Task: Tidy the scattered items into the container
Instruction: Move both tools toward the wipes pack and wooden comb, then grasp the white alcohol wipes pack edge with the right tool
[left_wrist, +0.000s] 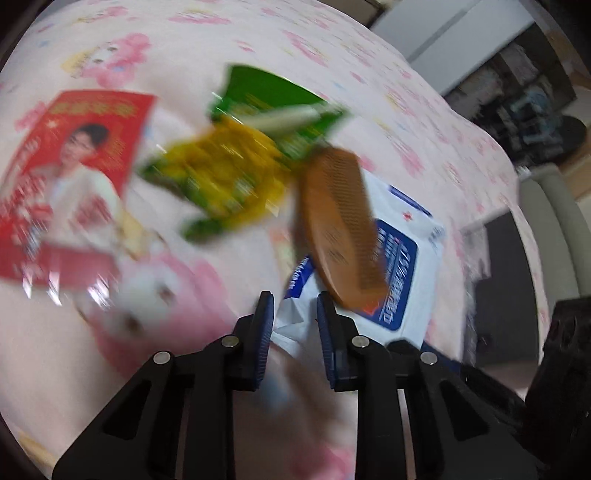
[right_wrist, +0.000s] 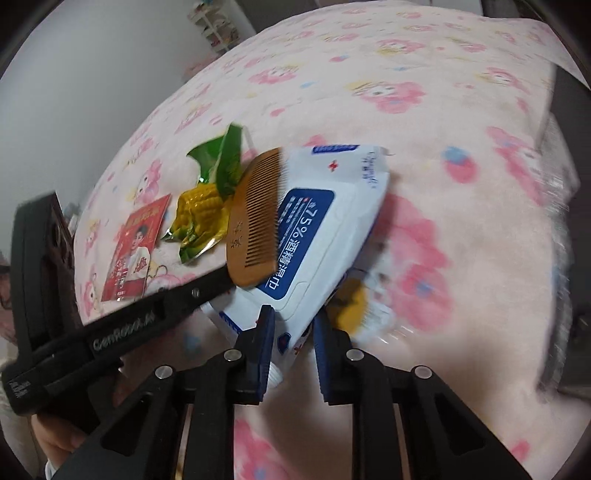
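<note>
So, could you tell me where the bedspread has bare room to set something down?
Free: the wide pink bedspread to the right of the wipes pack, and the stretch beyond the green packet. Crowded: the cluster where the comb lies on the wipes pack, beside the corn packet and red leaflet.

Pink floral bedsheet (right_wrist: 424, 110), white wall (right_wrist: 92, 74), dark shelving (left_wrist: 524, 85).

- The bedsheet (right_wrist: 424, 110) was pale pink, printed with pink cartoon flowers and small blue dots.
- The comb (right_wrist: 255, 218) was amber brown.
- The wipes pack (right_wrist: 332, 221) was white with a blue label and white lettering.
- The corn packet (right_wrist: 207, 206), at nine o'clock of the comb, was green and yellow.
- The card (right_wrist: 135, 247) was red.
- Each gripper (right_wrist: 293, 332) was black with blue pads (right_wrist: 266, 343).
</note>
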